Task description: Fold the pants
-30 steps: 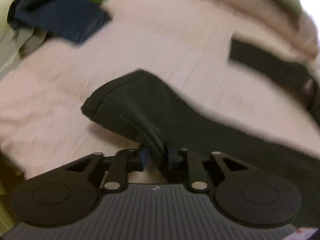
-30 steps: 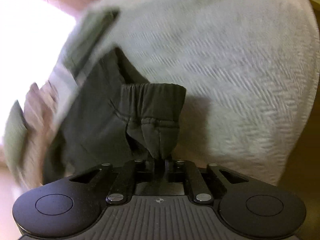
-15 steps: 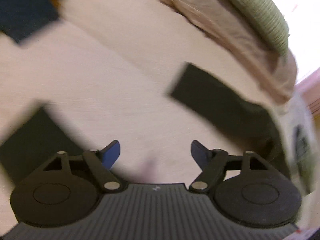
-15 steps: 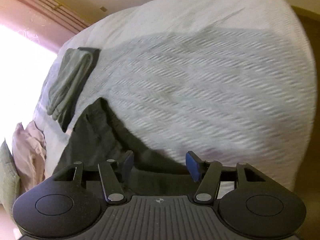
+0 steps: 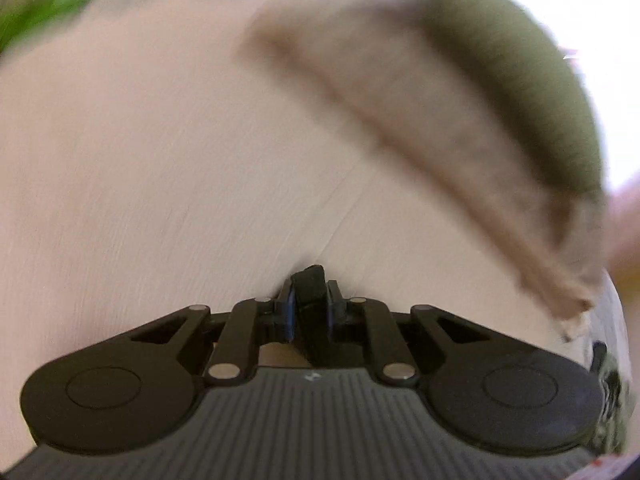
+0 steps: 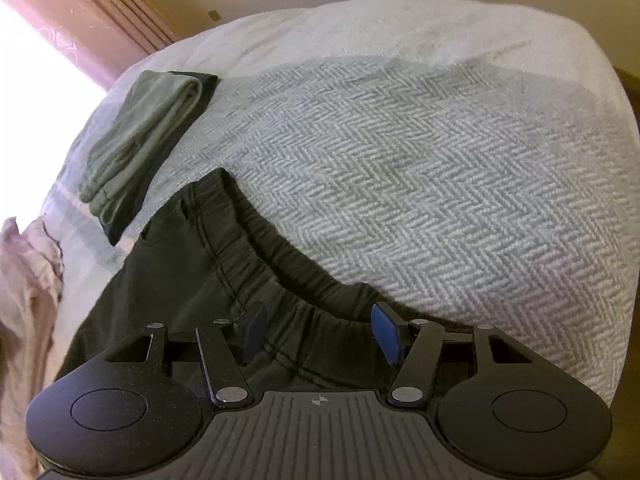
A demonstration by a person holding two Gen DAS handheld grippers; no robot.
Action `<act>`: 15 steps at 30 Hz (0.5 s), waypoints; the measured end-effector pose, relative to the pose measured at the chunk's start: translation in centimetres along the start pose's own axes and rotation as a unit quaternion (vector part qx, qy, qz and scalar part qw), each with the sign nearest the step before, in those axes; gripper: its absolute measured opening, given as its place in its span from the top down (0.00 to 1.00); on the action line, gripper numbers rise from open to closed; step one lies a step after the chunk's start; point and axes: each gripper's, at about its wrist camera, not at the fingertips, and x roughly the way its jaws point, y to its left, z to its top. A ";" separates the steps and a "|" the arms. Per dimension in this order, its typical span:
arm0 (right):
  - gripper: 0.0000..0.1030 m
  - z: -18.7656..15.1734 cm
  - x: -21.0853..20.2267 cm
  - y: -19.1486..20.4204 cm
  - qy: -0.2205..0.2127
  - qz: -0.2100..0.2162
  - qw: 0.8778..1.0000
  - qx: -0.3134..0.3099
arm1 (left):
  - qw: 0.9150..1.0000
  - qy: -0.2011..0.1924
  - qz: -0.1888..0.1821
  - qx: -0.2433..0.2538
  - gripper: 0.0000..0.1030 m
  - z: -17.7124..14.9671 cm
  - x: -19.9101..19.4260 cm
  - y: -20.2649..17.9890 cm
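The dark pants (image 6: pixel 192 280) lie on the bed in the right wrist view, with the elastic waistband (image 6: pixel 320 312) towards the camera. My right gripper (image 6: pixel 318 314) hovers just above that waistband, open, its blue pads (image 6: pixel 384 332) apart and gripping nothing. In the blurred left wrist view, my left gripper (image 5: pixel 310 286) is low over the pale sheet, and its jaws are closing. A small fold of dark cloth (image 5: pixel 307 276) is pinched between its pads. The rest of the pants is out of that view.
Folded green garments (image 6: pixel 140 136) on a dark piece lie at the far left of the herringbone bedspread (image 6: pixel 400 160). Rumpled pink bedding (image 6: pixel 24 280) is on the left. A beige pillow (image 5: pixel 440 128) and a green cushion (image 5: pixel 520 80) lie beyond the left gripper.
My left gripper let go of the pant leg, swept across the bed and closed on dark cloth. My right gripper released the waistband, opened and drew back; the waistband now lies flat.
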 end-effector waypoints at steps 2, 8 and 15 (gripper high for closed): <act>0.46 -0.3 0.0 0.8 -0.005 -0.004 1.000 -0.004 | 0.997 -0.052 -0.032 0.051 0.89 3.6 -1.1 -2.2; 0.46 -1.6 0.1 2.7 0.000 -0.002 1.000 -0.016 | 0.961 -0.161 -0.098 0.202 0.88 8.4 -3.1 -6.1; 0.46 -3.7 0.9 3.7 0.014 -0.020 0.998 -0.050 | 0.979 0.010 0.068 0.191 0.79 4.1 9.3 -1.5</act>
